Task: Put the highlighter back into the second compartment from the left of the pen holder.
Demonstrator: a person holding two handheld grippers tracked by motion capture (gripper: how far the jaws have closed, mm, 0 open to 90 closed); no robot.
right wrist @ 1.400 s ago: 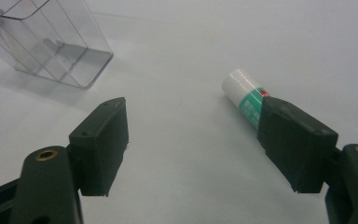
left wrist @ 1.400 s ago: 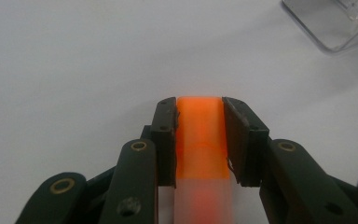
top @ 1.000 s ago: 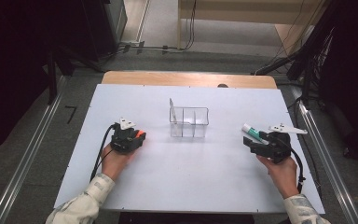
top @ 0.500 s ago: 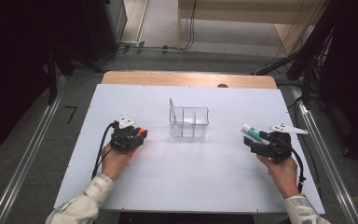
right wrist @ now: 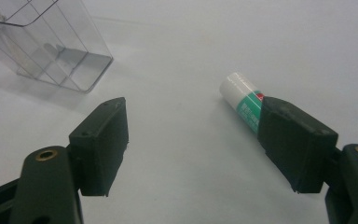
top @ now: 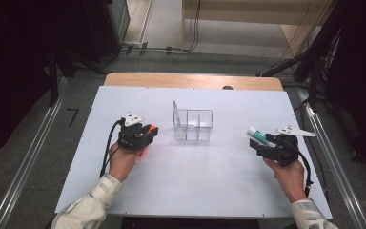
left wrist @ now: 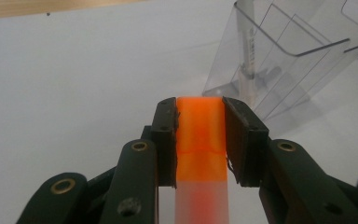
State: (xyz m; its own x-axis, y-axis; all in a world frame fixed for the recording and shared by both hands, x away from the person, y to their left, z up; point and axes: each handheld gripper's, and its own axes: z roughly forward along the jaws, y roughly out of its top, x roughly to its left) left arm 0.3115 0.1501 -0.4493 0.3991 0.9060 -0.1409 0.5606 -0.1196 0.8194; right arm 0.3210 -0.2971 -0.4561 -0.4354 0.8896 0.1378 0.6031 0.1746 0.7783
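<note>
an orange block [left wrist: 200, 140] is clamped between the jaws of the left gripper [top: 145, 136], a clear plastic organizer [left wrist: 289, 60] seen just beyond their tips; the right gripper [right wrist: 193, 140] is held with jaws wide apart, a green-and-white tube [right wrist: 242, 100] lying behind its right jaw

Bright orange cap [left wrist: 200, 135] fading to frosted white below, set between the black pads of the left claw [left wrist: 200, 140]. Glue stick [right wrist: 242, 100]: white end, green label with a red mark. Clear organiser [top: 193, 125] on a pale white desk [top: 195, 186], light wood at its far edge.
</note>
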